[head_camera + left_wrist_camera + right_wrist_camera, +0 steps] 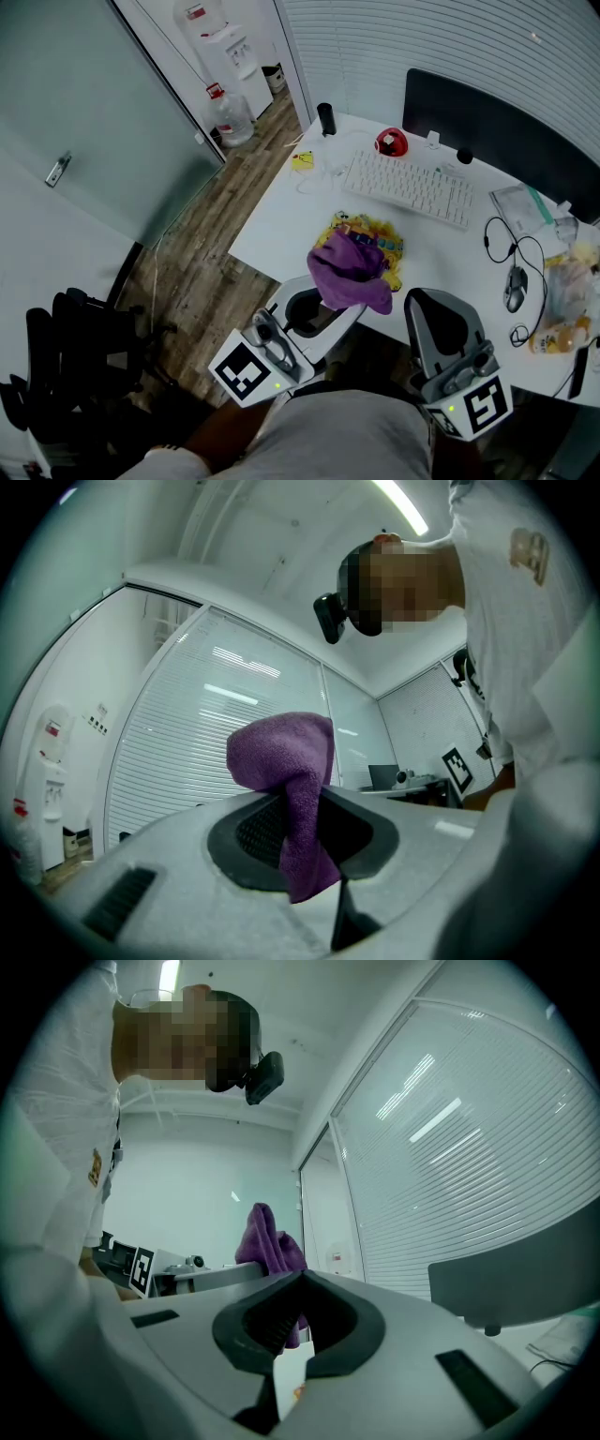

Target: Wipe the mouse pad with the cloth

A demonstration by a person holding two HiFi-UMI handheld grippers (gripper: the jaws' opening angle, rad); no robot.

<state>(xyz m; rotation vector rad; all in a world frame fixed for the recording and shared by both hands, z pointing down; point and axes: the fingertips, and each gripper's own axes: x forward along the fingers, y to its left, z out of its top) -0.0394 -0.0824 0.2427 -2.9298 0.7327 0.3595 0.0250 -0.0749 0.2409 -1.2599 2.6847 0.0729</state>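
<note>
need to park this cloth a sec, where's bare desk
Bare white desk lies left of the white keyboard and the colourful printed mouse pad, and between that pad and the black mouse. The right end is crowded: black cable, clear plastic bags.

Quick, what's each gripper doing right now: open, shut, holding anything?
The left gripper is closed on the purple cloth.
The right gripper is closed, fingers together, holding nothing.
</note>
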